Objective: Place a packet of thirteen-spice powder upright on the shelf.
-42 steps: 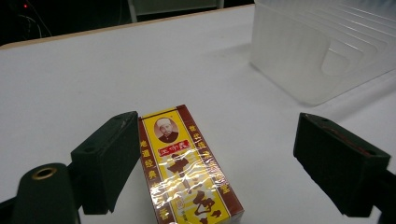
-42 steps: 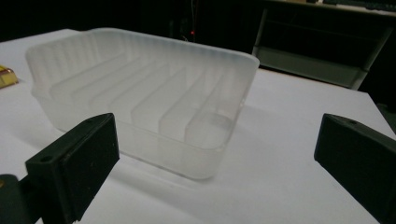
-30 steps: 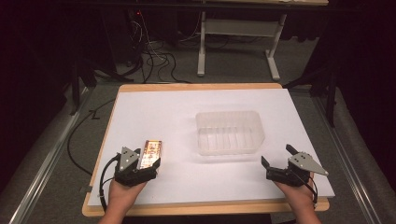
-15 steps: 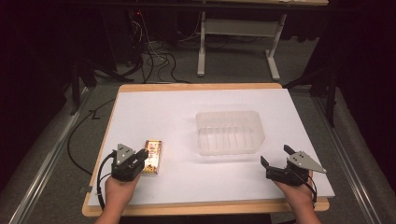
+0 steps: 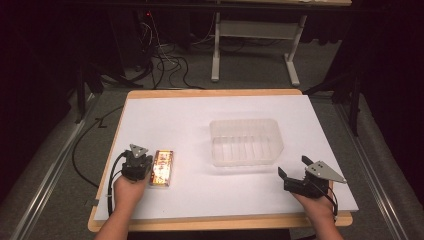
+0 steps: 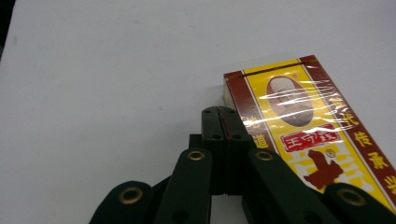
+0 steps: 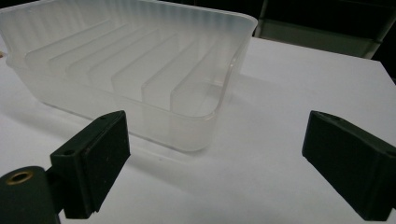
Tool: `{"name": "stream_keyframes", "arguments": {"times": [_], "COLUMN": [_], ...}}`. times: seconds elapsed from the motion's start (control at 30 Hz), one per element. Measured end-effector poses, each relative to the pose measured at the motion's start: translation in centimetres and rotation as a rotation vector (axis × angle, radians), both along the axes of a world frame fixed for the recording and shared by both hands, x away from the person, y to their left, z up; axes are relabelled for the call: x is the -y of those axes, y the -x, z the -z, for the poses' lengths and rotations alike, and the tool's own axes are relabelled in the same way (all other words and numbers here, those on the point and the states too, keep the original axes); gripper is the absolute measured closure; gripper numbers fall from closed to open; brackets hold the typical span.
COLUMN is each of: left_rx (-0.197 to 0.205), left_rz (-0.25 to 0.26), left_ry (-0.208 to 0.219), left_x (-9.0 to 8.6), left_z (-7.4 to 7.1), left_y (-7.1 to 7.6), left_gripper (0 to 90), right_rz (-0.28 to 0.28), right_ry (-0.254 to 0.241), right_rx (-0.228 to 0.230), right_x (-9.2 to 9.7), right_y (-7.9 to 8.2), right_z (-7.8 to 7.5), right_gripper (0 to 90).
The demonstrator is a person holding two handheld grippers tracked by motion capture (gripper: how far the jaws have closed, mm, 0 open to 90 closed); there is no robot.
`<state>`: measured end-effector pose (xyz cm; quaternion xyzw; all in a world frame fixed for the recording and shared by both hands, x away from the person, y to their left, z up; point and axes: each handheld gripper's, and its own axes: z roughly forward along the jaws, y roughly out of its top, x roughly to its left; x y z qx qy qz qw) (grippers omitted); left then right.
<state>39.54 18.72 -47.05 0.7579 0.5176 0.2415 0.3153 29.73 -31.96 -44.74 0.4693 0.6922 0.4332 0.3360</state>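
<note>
Left gripper (image 5: 136, 165), jaws pressed together, sits just left of the box (image 5: 163, 168); its long axis runs toward the table's far edge; right gripper (image 5: 296, 176) spread, well apart.

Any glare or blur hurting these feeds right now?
High view: the box is blown out, its print unreadable, and the surroundings are dark. Left gripper view: glare streaks on the box's wrap, print still legible. Right gripper view: the clear tray is sharp; the near jaws are soft.

White sheet over the tan-edged worktop (image 5: 150, 93). The box (image 6: 308, 135) shows yellow with dark red borders, red characters, an oval portrait under glossy wrap. The tray (image 7: 140, 70) is frosted, translucent, ribbed. Both sets of jaws are matte black.
</note>
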Motion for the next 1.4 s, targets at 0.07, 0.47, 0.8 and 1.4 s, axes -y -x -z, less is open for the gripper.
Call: {"name": "stream_keyframes", "arguments": {"times": [0.07,0.47,0.8,1.4], "left_rx": [-0.017,-0.001,0.034,-0.223], "left_rz": [0.004,0.112,0.141,0.240], "left_ry": [-0.005,-0.010,0.004,-0.068], "left_x": [-0.1,2.5,2.2,3.9], "left_z": [0.1,-0.3,-1.4,-4.5], "left_y": [-0.5,0.1,1.1,2.1], "left_gripper": [90.0,90.0,81.6,19.8], "right_rz": [-0.002,-0.005,-0.009,-0.039], "right_ry": [-0.001,0.000,-0.002,-0.007], "right_rx": [-0.002,-0.016,-0.027,-0.033], "right_x": [0.0,0.1,0.0,0.1], "right_y": [0.0,0.0,0.0,0.0], "right_z": [0.0,0.2,0.3,0.1], "right_gripper": [9.0,10.8,11.5,13.4]}}
